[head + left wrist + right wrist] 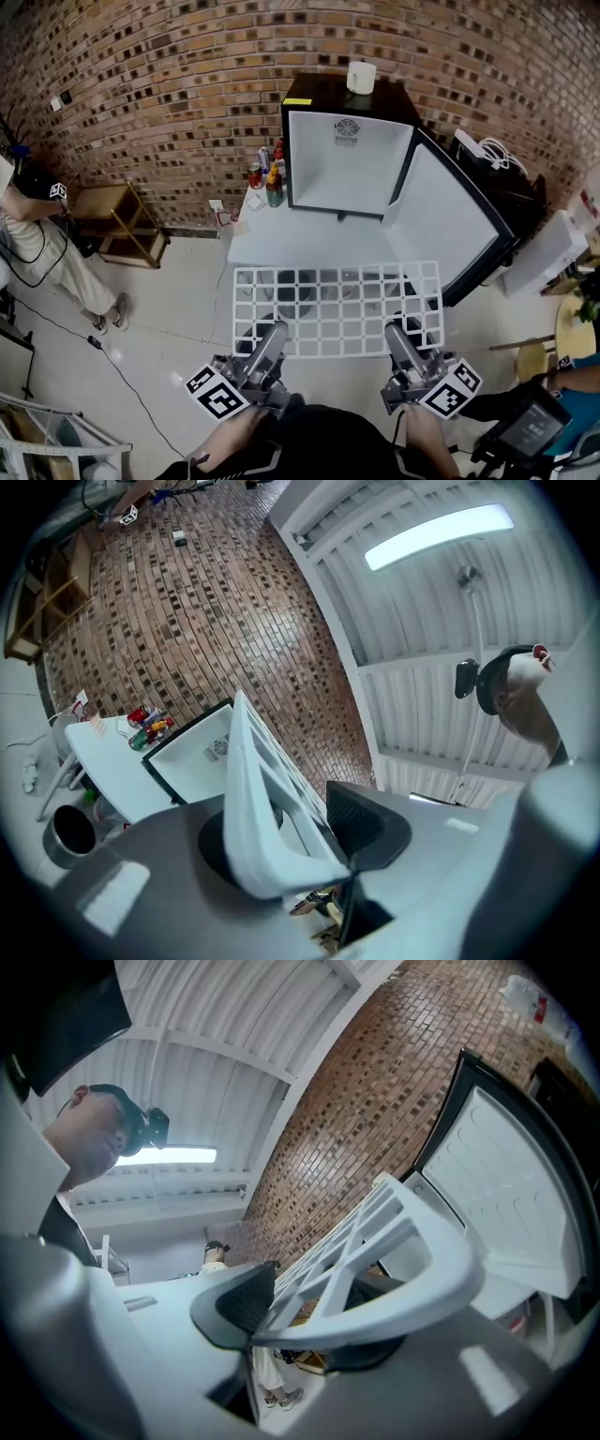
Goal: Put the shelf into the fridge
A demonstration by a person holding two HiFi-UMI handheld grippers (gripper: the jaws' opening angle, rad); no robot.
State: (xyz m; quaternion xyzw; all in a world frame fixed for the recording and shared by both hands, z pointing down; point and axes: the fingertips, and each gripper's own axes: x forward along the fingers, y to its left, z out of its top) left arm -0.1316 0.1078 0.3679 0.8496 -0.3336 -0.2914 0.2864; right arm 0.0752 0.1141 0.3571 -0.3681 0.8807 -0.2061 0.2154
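White shelf (336,310) clamped by left gripper (276,332), right gripper (395,332); fridge (348,161) open

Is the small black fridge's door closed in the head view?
No, the small black fridge has its white-lined door swung wide open at the right.

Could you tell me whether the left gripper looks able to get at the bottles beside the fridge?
Probably not as things stand: the left gripper is clamped on the shelf, shared with the right gripper, and the shelf stretches out between it and the bottles.
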